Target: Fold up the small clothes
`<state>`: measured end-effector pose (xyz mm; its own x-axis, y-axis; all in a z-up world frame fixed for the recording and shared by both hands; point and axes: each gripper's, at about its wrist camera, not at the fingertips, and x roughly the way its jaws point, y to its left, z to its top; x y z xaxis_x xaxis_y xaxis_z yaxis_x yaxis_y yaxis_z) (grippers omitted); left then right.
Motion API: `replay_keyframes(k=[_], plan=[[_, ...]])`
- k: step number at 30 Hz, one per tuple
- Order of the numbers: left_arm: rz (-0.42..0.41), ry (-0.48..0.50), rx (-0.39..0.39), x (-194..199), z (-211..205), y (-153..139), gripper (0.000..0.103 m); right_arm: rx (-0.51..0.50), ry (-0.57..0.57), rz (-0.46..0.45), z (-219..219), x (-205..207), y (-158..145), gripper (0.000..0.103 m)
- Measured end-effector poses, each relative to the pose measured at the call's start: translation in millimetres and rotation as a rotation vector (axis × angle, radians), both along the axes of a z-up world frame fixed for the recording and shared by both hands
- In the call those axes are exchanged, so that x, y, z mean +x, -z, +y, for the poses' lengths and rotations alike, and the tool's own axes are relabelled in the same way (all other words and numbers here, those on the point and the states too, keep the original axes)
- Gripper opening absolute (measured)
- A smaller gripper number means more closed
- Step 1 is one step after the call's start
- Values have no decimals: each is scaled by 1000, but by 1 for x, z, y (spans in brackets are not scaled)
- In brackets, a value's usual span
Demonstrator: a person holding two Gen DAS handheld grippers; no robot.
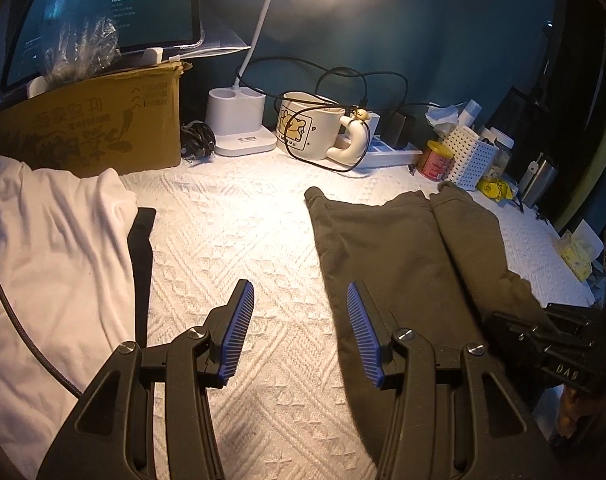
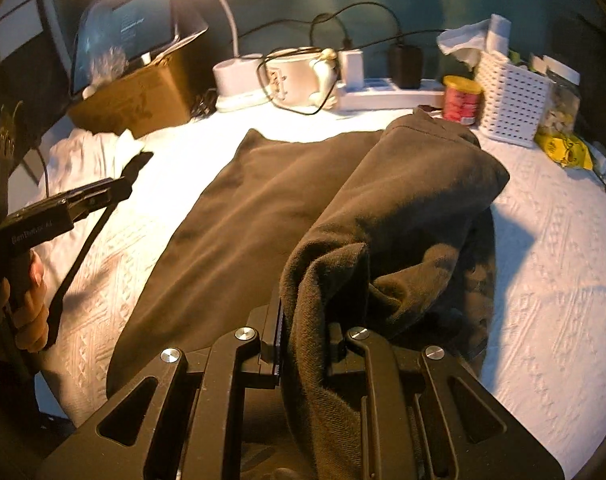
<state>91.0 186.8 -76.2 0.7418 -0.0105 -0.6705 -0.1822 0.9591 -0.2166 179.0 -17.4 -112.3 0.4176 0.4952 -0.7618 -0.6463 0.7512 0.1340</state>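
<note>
A dark olive-brown garment (image 1: 395,248) lies on the white textured cloth, right of centre in the left wrist view. My left gripper (image 1: 301,304) hovers open over the cloth beside the garment's left edge, nothing between its blue pads. In the right wrist view my right gripper (image 2: 307,320) is shut on a thick bunched edge of the same garment (image 2: 263,200), lifting it so a fold (image 2: 415,200) drapes back over the flat part. The left gripper (image 2: 115,188) shows at the left, held by a hand (image 2: 31,300). A white garment (image 1: 51,248) lies at far left.
Along the back stand a cardboard box (image 1: 91,128) with a screen on it, a white lamp base (image 1: 239,124), a mug (image 1: 307,128) with a black cable, a power strip, a red can (image 1: 437,160) and a white perforated basket (image 1: 471,156). A black strip (image 1: 143,248) lies beside the white garment.
</note>
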Motion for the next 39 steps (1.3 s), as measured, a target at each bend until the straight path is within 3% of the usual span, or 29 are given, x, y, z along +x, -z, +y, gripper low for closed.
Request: replay_keyframes(k=[6, 8, 13, 15, 21, 26, 30, 39], plan=[[10, -6, 18, -4, -2, -2, 49, -12, -106, 39, 20, -18, 2, 25], [13, -9, 22, -5, -4, -4, 49, -26, -169, 57, 31, -28, 4, 42], [14, -8, 28, -7, -5, -6, 49, -40, -304, 41, 48, -59, 0, 51], [13, -9, 38, -9, -8, -9, 49, -40, -336, 23, 49, -69, -3, 60], [14, -29, 71, -13, -14, -18, 49, 2, -374, 2, 31, -88, -14, 62], [8, -20, 98, -9, -32, -28, 49, 55, -356, -46, 3, -94, -32, 62], [9, 20, 126, 1, -55, -34, 49, 95, -263, -57, -27, -75, -38, 62], [38, 143, 169, 42, -120, -36, 49, 127, -45, -44, -99, -20, -20, 62]])
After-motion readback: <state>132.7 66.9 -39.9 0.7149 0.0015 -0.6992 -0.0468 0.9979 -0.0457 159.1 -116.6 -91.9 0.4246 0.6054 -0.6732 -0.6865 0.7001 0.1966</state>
